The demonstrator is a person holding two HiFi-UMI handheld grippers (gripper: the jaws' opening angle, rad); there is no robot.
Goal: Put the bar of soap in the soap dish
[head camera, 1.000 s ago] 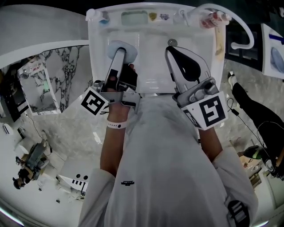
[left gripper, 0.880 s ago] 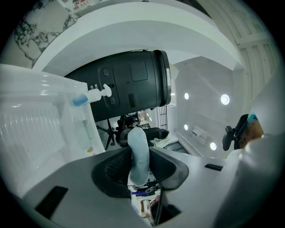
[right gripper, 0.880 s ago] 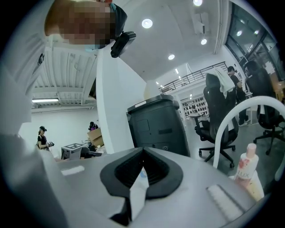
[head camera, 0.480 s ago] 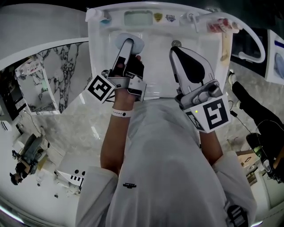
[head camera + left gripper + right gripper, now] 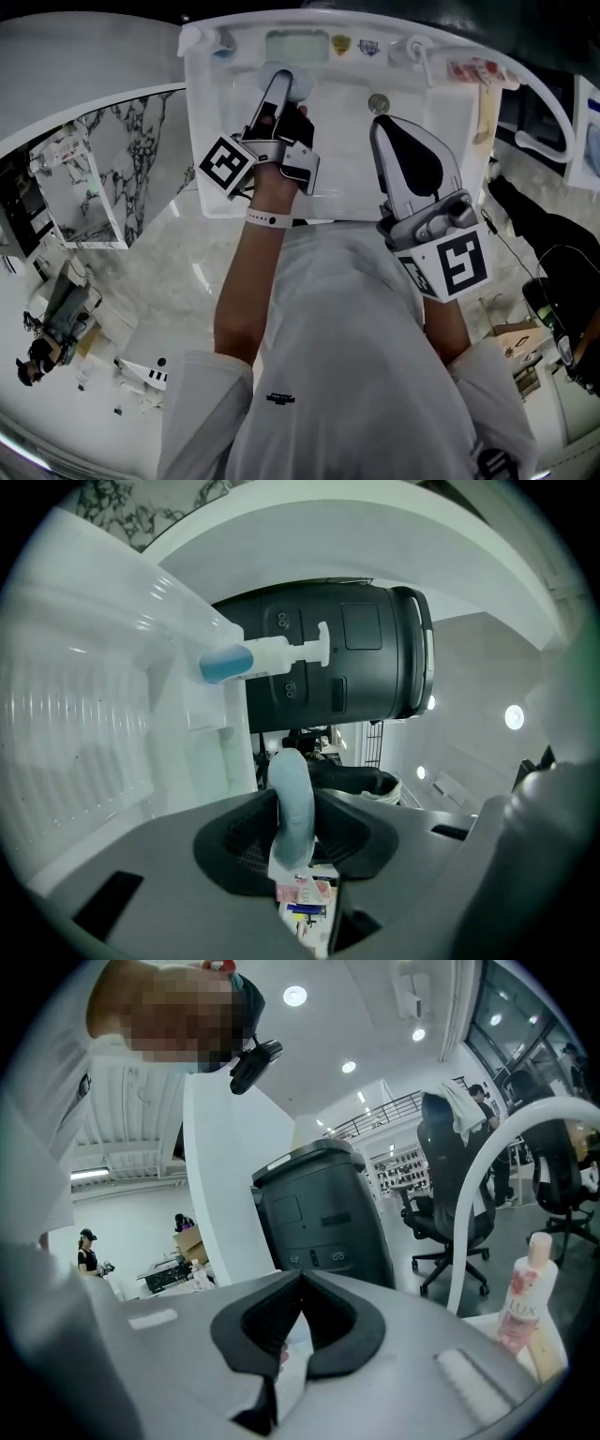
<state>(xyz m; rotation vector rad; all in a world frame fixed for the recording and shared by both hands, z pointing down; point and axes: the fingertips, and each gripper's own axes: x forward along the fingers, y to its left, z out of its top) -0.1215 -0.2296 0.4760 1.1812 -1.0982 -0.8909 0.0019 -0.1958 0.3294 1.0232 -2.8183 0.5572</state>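
Both left gripper (image 5: 292, 817) fingers pinch the soap bar (image 5: 287, 780); right gripper (image 5: 299, 1283) fingers meet, empty.

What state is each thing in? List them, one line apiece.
left gripper: shut on the bar of soap.
right gripper: shut, nothing between its jaws.
bar of soap: held on edge, not yet in the dish.
soap dish: empty.

White shirt (image 5: 347, 356) w/ L wristband (image 5: 269, 219)
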